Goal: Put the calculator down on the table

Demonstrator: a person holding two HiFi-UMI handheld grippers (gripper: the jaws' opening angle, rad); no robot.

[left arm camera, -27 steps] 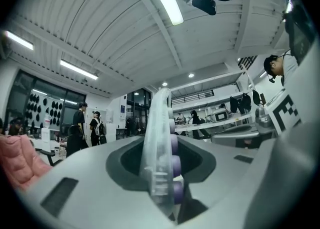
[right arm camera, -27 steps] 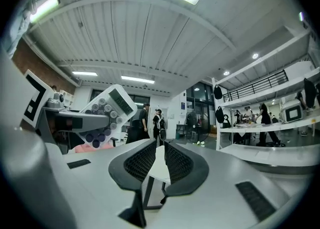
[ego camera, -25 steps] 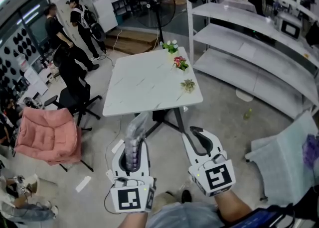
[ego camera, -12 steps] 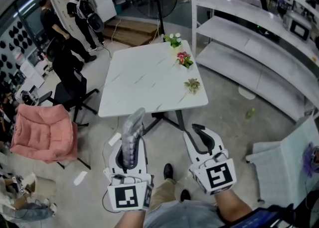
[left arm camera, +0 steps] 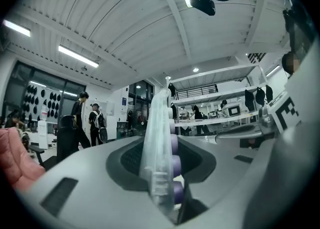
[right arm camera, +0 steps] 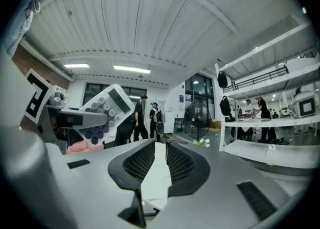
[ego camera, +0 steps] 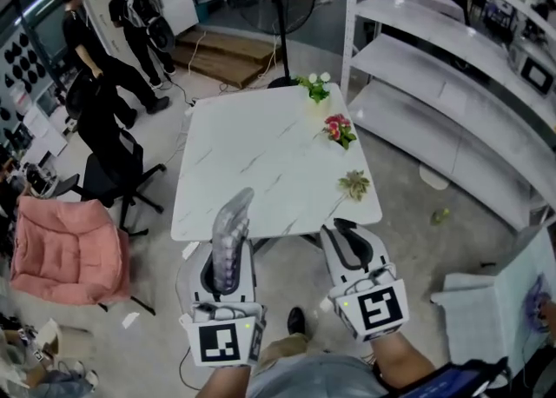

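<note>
Lower left of the head view: left gripper (ego camera: 228, 259) clamped on the calculator (ego camera: 233, 224). Grip taken at the calculator's near end; its long axis ran along the jaws and out past them, toward the top of the frame. The left gripper view showed it edge-on between the pads, purple keys facing right, so it stood on its side rather than flat

Lower centre-right: right gripper (ego camera: 346, 238), alongside the left one and apart from it. Nothing between its jaws, which had just been closing to a narrow gap; pads not touching

Up-frame, straight ahead of both grippers: the table (ego camera: 261, 157), white marbled top. The calculator's far tip overlapped the table's near edge in the head view; whether it was over the top or short of it could not be told. Near half of the table bare; three small plants (ego camera: 337, 129) lined its right side, well right of the calculator's line

Judgement: left hand carried the load; set-down would need a reach forward over the near edge and a roll to lay the calculator flat, keys up
</note>
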